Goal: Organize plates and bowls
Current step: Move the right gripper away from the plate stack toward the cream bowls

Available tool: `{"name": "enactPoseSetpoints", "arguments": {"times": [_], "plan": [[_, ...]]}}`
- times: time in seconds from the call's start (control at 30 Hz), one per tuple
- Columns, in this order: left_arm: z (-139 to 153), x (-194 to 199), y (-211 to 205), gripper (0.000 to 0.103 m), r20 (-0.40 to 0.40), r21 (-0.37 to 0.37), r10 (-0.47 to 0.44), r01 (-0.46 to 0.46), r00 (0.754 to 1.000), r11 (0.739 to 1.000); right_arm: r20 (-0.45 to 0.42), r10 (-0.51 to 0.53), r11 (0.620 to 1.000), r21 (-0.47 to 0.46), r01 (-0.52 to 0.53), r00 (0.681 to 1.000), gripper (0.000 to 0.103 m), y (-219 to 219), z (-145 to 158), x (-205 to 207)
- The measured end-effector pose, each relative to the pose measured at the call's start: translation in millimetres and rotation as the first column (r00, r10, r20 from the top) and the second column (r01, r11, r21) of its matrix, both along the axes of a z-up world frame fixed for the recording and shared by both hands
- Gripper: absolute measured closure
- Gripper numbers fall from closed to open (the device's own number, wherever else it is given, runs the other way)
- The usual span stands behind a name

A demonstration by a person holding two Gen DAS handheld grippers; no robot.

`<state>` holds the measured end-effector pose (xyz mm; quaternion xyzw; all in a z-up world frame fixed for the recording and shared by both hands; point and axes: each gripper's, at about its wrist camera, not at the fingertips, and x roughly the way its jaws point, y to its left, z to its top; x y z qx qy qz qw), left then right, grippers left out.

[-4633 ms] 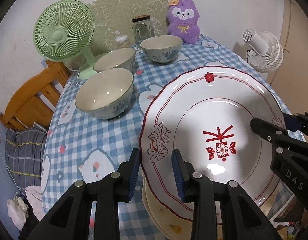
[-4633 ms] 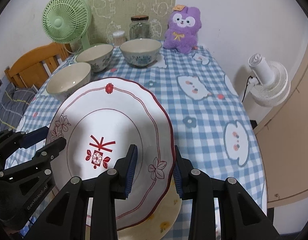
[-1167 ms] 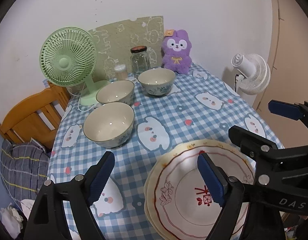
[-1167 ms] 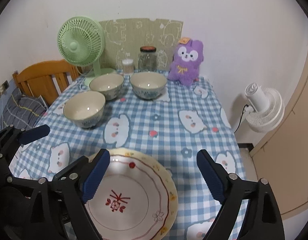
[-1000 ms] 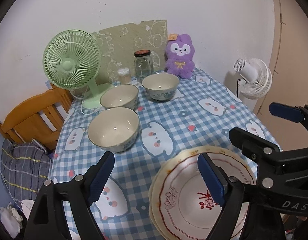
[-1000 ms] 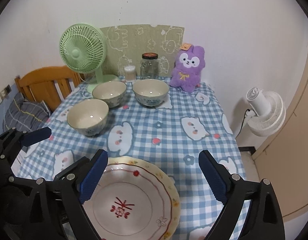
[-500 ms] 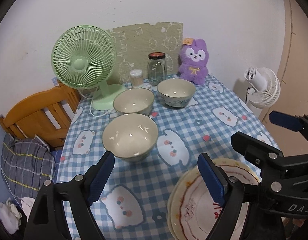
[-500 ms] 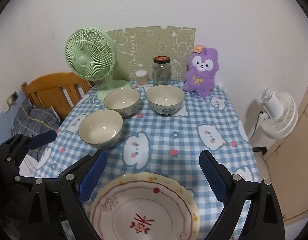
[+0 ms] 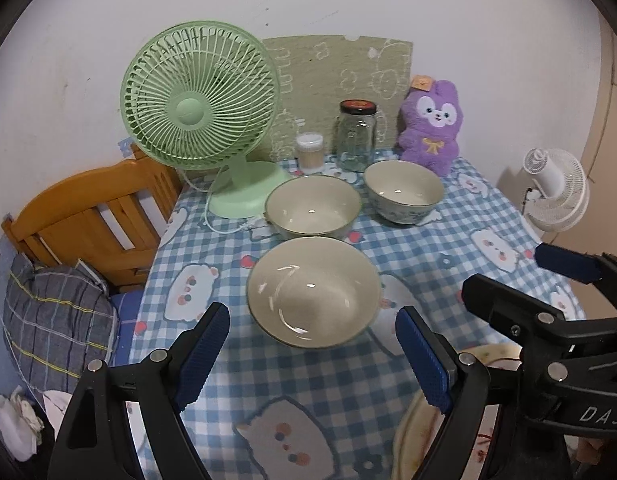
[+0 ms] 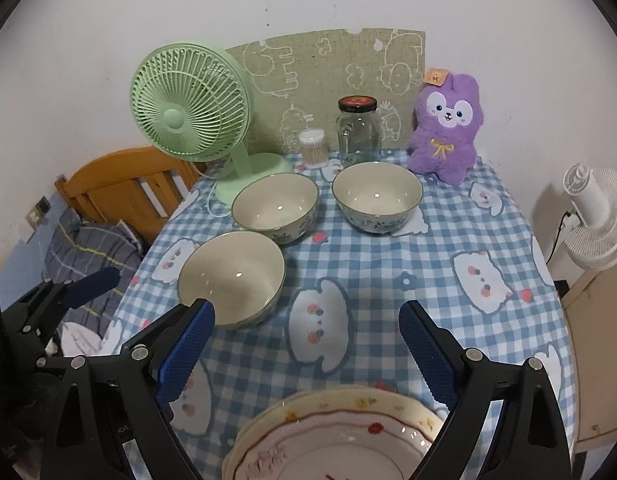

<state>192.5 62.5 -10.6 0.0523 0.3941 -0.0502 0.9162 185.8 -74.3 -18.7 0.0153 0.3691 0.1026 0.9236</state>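
Three cream bowls stand on the blue checked tablecloth (image 9: 320, 384). The nearest bowl (image 9: 313, 291) (image 10: 233, 276) lies just beyond my left gripper (image 9: 313, 354), which is open and empty. A second bowl (image 9: 313, 211) (image 10: 274, 209) and a third bowl (image 9: 404, 191) (image 10: 377, 196) stand farther back. My right gripper (image 10: 306, 348) is open and empty above bare cloth. A stack of plates (image 10: 336, 436) (image 9: 428, 428), the top one white with red lines, lies at the near edge under the right gripper. In the left wrist view the right gripper's fingers (image 9: 504, 304) show at the right.
A green desk fan (image 9: 200, 108), a glass jar (image 9: 356, 136), a small tub of cotton swabs (image 9: 310, 152) and a purple plush toy (image 9: 432, 120) line the back by the wall. A wooden chair (image 9: 92, 216) stands to the left, a white fan (image 9: 556, 192) to the right.
Both grippers have moved left across the table, staying open. The plate stack has slid toward the lower right of each view, and the nearest bowl now sits ahead of the left gripper.
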Motion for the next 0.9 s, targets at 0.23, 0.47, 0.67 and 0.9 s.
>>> {"name": "enactPoseSetpoints", "arguments": {"times": [0.23,0.47,0.67,0.9], "plan": [[-21.8,27.4,19.4,0.017,-0.031,-0.016,0.06,-0.061,0.998,0.998,-0.013,0.013,0.998,-0.06,-0.014,1.0,0.008,20.2,-11.6,31.4],[-36.8,45.2,32.0,0.017,-0.039,0.008,0.113,-0.113,0.993,0.994,-0.073,-0.004,1.0,0.004,0.004,0.997,0.017,23.3,-32.5,56.8],[-50.3,60.8,37.1,0.026,-0.072,0.033,0.127,-0.124,0.989,0.992,-0.155,0.004,1.0,0.018,-0.001,0.988,0.03,29.7,-50.0,74.7],[-60.1,73.5,44.2,0.036,-0.092,0.041,0.148,-0.145,0.985,0.989,-0.215,0.004,1.0,0.014,-0.001,0.976,0.045,34.3,-65.3,89.6]]}}
